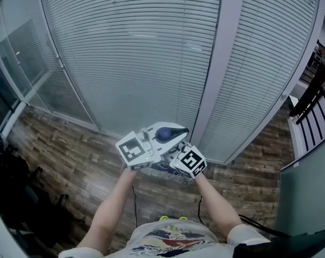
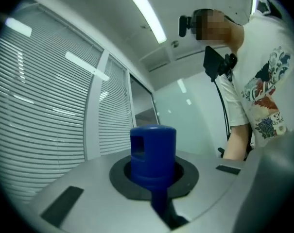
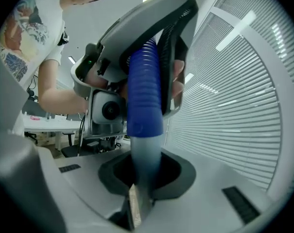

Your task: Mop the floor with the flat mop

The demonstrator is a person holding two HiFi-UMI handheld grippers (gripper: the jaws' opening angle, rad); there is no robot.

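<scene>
Mop handle [image 1: 170, 134] held in front of person, over wooden floor [image 1: 65, 165]; mop head not visible. Left tool [image 2: 159, 212] clamped under blue end cap [image 2: 152, 152]; right tool [image 3: 137, 210] clamped on grey shaft [image 3: 146, 154]. Advice: grip firm, push evenly.

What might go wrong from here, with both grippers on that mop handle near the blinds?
The left gripper clamps only the blue end cap of the mop handle and may slip off. The right gripper sits right beside it; they might knock together. The blinds stand close and could be struck.
</scene>
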